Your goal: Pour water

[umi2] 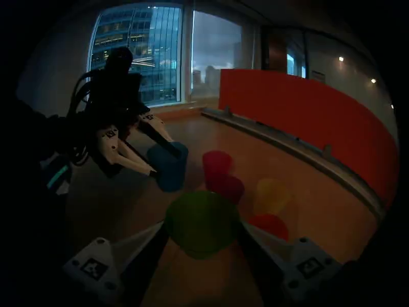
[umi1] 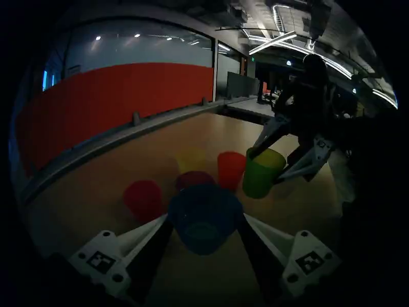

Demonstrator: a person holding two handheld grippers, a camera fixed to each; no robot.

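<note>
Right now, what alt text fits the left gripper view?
The left gripper grips a blue cup at a wooden table. Beyond it, the right gripper holds a green cup near a red cup and a yellow cup.

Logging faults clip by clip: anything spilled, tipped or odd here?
Nothing stands out. The left gripper holds the blue cup, the right gripper the green cup; no spill shows on the table, though the light is dim.

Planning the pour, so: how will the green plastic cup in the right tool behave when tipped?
The green plastic cup looks thin-walled, so it is probably light and may flex if squeezed. Its tapered, smooth sides might slip in the right tool. Any water inside cannot be seen.
</note>
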